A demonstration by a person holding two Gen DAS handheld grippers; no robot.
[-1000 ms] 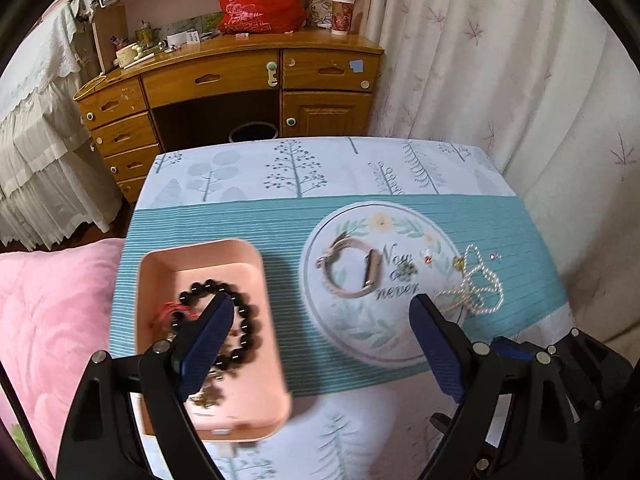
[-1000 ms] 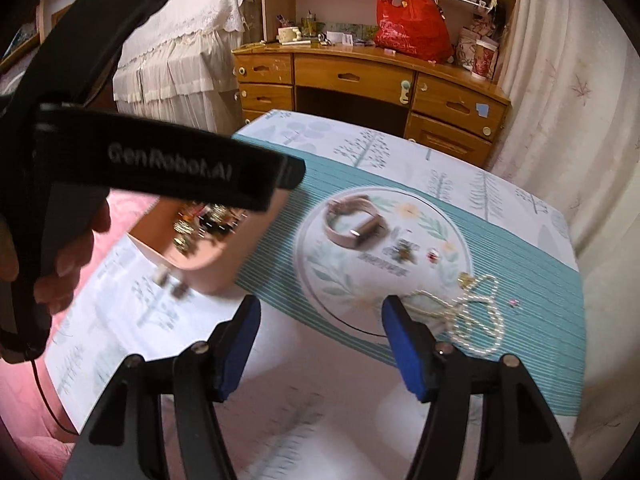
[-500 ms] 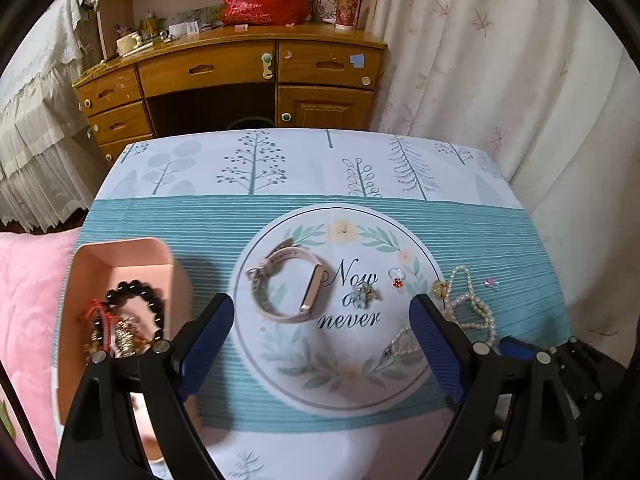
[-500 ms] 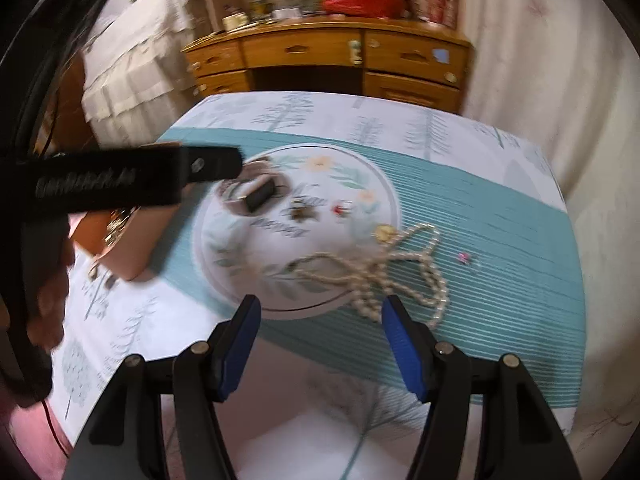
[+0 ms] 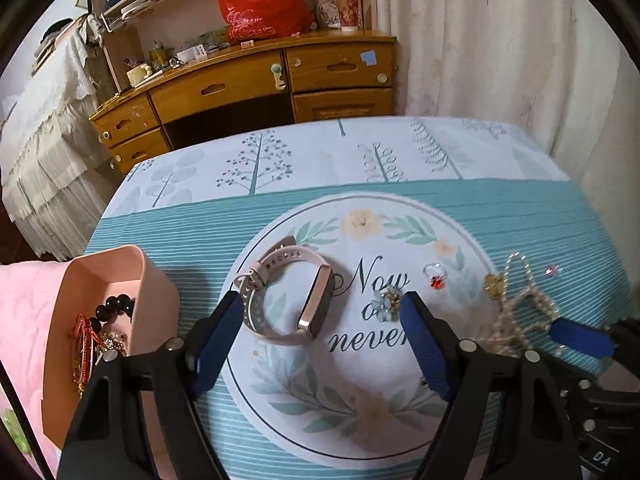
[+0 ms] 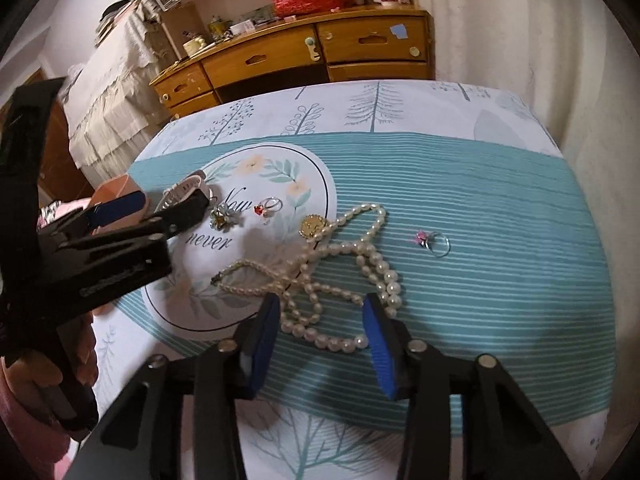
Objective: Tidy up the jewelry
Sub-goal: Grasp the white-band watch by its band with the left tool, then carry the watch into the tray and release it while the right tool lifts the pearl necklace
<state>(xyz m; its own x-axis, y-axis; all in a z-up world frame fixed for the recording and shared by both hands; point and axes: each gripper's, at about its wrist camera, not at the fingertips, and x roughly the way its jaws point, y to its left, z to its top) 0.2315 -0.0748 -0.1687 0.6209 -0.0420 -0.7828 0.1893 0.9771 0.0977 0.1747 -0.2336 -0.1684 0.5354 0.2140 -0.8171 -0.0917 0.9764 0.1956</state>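
Note:
My left gripper (image 5: pixel 324 312) is open, its blue pads either side of a pale pink watch (image 5: pixel 288 300) lying on the round "Now or never" mat (image 5: pixel 360 420). A blue flower brooch (image 5: pixel 385 303) and a red-stone ring (image 5: pixel 435 276) lie on the mat too. My right gripper (image 6: pixel 320 314) is open, low over a tangled pearl necklace (image 6: pixel 320 268) with a gold pendant (image 6: pixel 313 226). A pink-stone ring (image 6: pixel 434 241) lies on the teal cloth. A pink box (image 5: pixel 102 276) at the left holds a black bead bracelet (image 5: pixel 110 308) and red cords.
The table has a tree-print cloth with a teal striped band (image 6: pixel 480 184). A wooden desk (image 5: pixel 248 88) stands behind it, white curtains (image 5: pixel 500 40) to the right. A pink cushion (image 5: pixel 24 320) lies left of the box.
My left gripper has moved right from over the pink box to the watch and come lower. My right gripper has moved right and down over the pearl necklace.

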